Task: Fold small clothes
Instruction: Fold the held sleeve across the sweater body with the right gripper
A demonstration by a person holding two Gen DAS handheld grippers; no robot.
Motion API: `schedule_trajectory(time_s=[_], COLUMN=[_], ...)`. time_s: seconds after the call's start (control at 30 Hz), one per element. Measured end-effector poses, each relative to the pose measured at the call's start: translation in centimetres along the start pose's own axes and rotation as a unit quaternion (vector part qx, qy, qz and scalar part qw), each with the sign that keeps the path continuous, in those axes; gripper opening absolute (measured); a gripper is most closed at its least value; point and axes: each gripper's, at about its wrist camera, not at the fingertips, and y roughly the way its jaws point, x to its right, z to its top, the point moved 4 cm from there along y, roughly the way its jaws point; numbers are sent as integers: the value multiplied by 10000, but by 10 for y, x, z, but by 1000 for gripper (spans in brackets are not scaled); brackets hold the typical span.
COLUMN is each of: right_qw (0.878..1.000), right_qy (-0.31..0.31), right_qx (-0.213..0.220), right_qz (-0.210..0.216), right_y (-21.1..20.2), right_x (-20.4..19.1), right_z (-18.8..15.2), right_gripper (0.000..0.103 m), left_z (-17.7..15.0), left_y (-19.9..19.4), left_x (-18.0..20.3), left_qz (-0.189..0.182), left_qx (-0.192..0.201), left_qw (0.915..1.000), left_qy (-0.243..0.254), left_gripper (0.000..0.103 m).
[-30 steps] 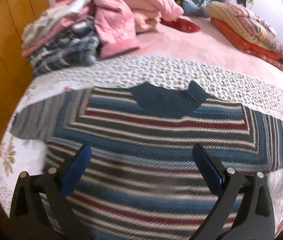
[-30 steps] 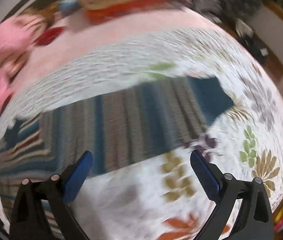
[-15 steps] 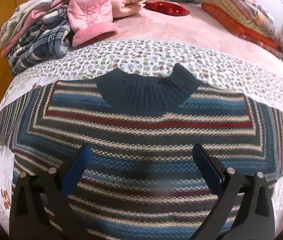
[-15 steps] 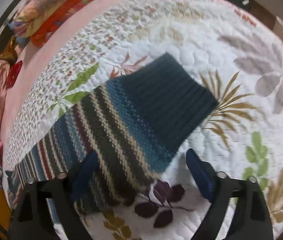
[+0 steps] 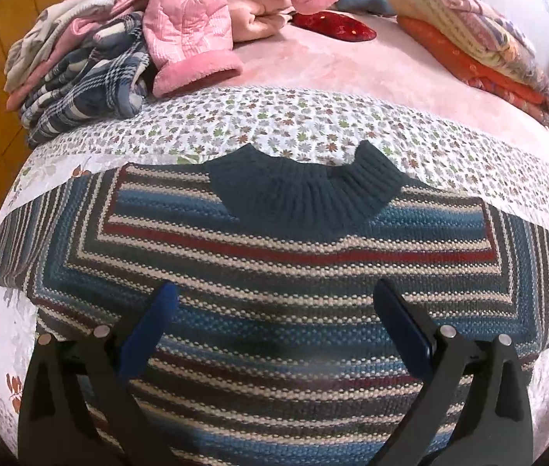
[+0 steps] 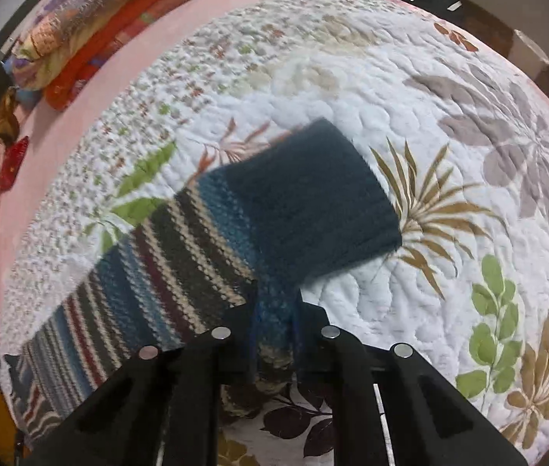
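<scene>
Right tool (image 6: 274,310) pinches sweater sleeve (image 6: 235,240) on quilt (image 6: 449,155)

sweater hem: cut off at the left wrist view's bottom edge, striped sweater (image 5: 274,279)
sleeve edge: hidden between the right gripper (image 6: 276,334) jaws
cuff (image 6: 313,202): blurred
bed (image 6: 468,147) far corner: cropped

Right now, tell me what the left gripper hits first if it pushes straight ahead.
Most likely the striped sweater: the open left gripper points across its body, toward the dark ribbed collar. The gripper's height above the knit is unclear, so it could skim over to the floral quilt.
</scene>
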Motion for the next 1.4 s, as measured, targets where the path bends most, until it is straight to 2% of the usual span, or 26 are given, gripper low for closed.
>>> schedule_trajectory(time_s=[0.07, 0.23, 0.5, 0.63, 0.8, 1.07, 1.17, 1.2, 1.27, 1.4], right_qw=[9998, 9983, 9835, 9665, 9428, 9091, 9019, 9004, 8951, 8737], right_qy=[-110, -453, -1670, -2395, -3166, -4033, -4195, -4223, -4284, -4426], right_qx=[112, 375, 438, 291, 69, -199, -322, -360, -648, -1203], right_qz=[-116, 52, 537, 870, 1042, 1024, 980, 982, 1051, 1625], right_y=[-6, -40, -78, -83, -76, -49, -33, -29, -18, -26], right_x=[-8, -43, -156, -225, -289, -338, -343, -343, -342, -337], right_z=[-1, -10, -51, -96, -161, -232, -245, -247, -255, -260], right_gripper=[13, 12, 12, 12, 12, 12, 12, 13, 24, 60], left_z=[0, 3, 6, 6, 5, 7, 7, 7, 6, 2], left_y=[3, 3, -9, -9, -7, -14, -12, -11, -9, -3], left_x=[-5, -18, -25, -29, -28, -17, -13, -11, -8, 3], left_qz=[-17, -60, -124, -191, -386, -724, -817, -842, -891, -1074], left_qx=[-81, -145, -57, -100, -220, -206, -266, -286, -345, -528], left_qw=[10000, 9998, 9999, 9997, 9988, 9972, 9963, 9960, 9954, 9927], left_qy=[-20, -151, -51, -145, -217, 10, 55, 70, 95, 118], left_gripper=[100, 100, 100, 100, 100, 100, 100, 100, 100, 100])
